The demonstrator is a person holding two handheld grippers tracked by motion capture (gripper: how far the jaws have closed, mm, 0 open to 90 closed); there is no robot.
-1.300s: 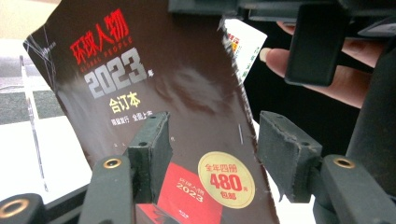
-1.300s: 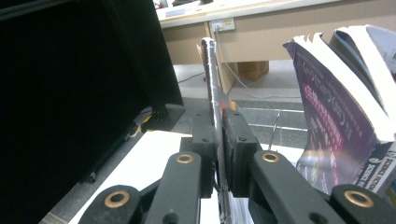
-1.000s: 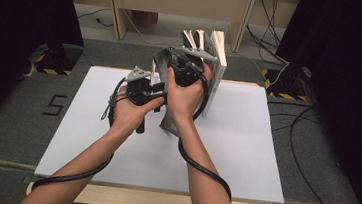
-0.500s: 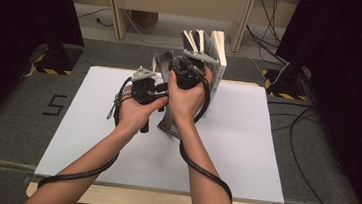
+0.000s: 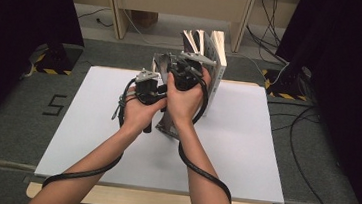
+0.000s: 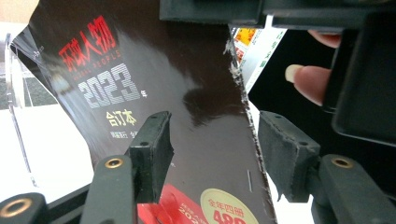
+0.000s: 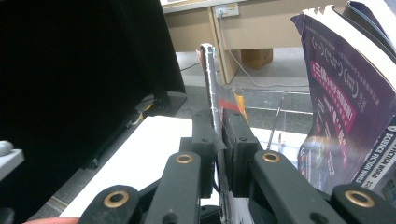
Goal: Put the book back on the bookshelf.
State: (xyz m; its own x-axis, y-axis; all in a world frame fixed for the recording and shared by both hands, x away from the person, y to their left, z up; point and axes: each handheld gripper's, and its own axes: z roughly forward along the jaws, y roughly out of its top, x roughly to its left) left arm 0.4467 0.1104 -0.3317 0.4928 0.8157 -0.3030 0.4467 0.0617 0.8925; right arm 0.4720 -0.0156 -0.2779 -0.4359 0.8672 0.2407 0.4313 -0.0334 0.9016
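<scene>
Magazine (image 6: 196,107) upright by the clear rack (image 7: 280,100) on the table (image 5: 244,153): thin, glossy, floppy; best held near the stapled spine. Right gripper (image 7: 219,140) pinches its edge; left gripper (image 6: 210,154) spread around it

Magazine (image 5: 164,75) upright on table (image 5: 244,153), left of books (image 5: 209,47) in rack (image 5: 214,92).

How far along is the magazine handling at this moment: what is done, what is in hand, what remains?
Done: several magazines already stand in the clear rack at the table's far side. In hand: the right gripper is clamped on the edge of a dark-covered magazine, held upright near the rack; the left gripper has open jaws around its cover, not pressing. Left: probably seating this magazine in the rack and letting go.
</scene>
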